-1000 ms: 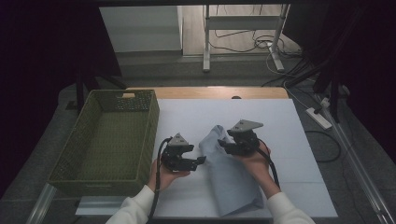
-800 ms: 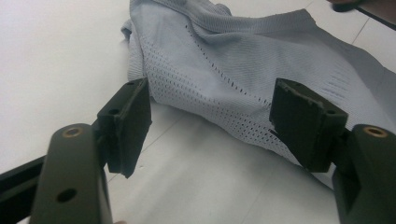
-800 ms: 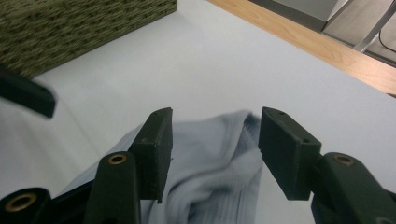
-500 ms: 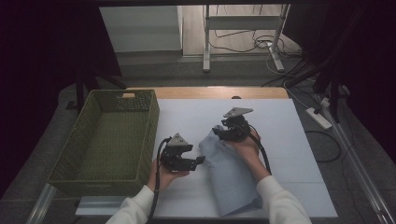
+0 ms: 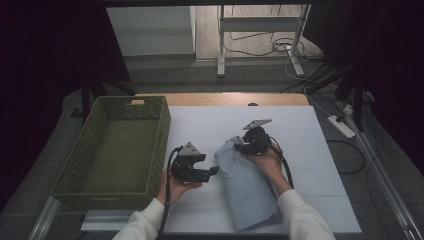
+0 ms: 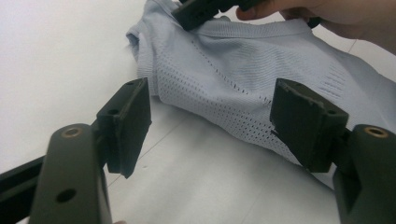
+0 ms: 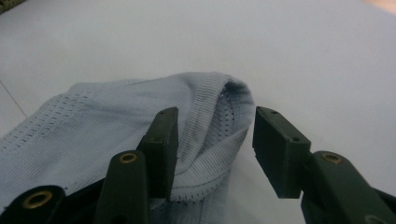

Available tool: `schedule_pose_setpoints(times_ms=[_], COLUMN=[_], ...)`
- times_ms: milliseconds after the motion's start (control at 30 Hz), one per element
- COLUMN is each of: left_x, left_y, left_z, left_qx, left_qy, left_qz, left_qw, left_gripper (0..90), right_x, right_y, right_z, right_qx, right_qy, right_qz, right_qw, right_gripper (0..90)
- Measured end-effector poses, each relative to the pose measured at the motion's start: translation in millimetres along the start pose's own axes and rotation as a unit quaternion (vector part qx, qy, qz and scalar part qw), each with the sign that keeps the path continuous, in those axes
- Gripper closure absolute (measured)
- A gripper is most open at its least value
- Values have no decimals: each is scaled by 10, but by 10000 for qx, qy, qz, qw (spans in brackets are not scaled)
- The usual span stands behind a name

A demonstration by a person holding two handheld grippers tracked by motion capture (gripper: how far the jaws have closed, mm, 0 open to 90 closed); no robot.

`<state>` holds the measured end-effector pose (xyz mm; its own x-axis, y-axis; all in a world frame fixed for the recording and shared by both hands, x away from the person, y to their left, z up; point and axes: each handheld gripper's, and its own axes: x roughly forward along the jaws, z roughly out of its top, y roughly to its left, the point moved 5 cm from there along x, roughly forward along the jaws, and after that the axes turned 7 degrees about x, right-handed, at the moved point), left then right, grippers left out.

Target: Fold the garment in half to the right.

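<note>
Shift: right gripper [image 5: 239, 146] is coming down and forward onto the far end of the pale blue garment [image 5: 248, 185].
Right jaws: narrowing just now, straddling the ribbed fold [image 7: 219, 126], one pad touching, not yet pinching.
Left gripper [image 5: 214, 170]: hovering wide, nothing between, garment edge lying just past its tips.
Basket [image 5: 98, 190]: sitting well left.

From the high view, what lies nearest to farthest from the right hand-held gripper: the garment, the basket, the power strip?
From the right hand-held gripper:
1. Pale blue garment, right under it, a fold between its jaws.
2. Power strip, on the floor to the right.
3. Green basket, at the table's left; a close call with the strip.
</note>
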<state>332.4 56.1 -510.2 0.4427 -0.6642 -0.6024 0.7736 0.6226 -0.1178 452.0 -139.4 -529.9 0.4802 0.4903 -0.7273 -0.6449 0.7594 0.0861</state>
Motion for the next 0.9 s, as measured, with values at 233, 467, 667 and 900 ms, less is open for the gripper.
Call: schedule_pose_setpoints(times_ms=[233,467,667,900], left_x=[1,-2,-30,-41], left_y=[8,10,19,32], left_z=[0,-2,9,10], left_qx=[3,4,-34,-57], left_qy=[6,2,-43,-64], left_qz=[-6,-1,23,24], left_qw=[10000,10000,10000,10000], left_gripper=[297,296,297,296], right_x=[122,74,-43,106], right_y=[-33,36,110,57], right_z=[-104,-75,110,127], right_qx=[-18,-474,-872,-691], right_qy=[324,78,-561,-504], right_qz=[99,102,165,308], right_qw=[9994,9988,9945,9959], right_gripper=[644,830,840,834])
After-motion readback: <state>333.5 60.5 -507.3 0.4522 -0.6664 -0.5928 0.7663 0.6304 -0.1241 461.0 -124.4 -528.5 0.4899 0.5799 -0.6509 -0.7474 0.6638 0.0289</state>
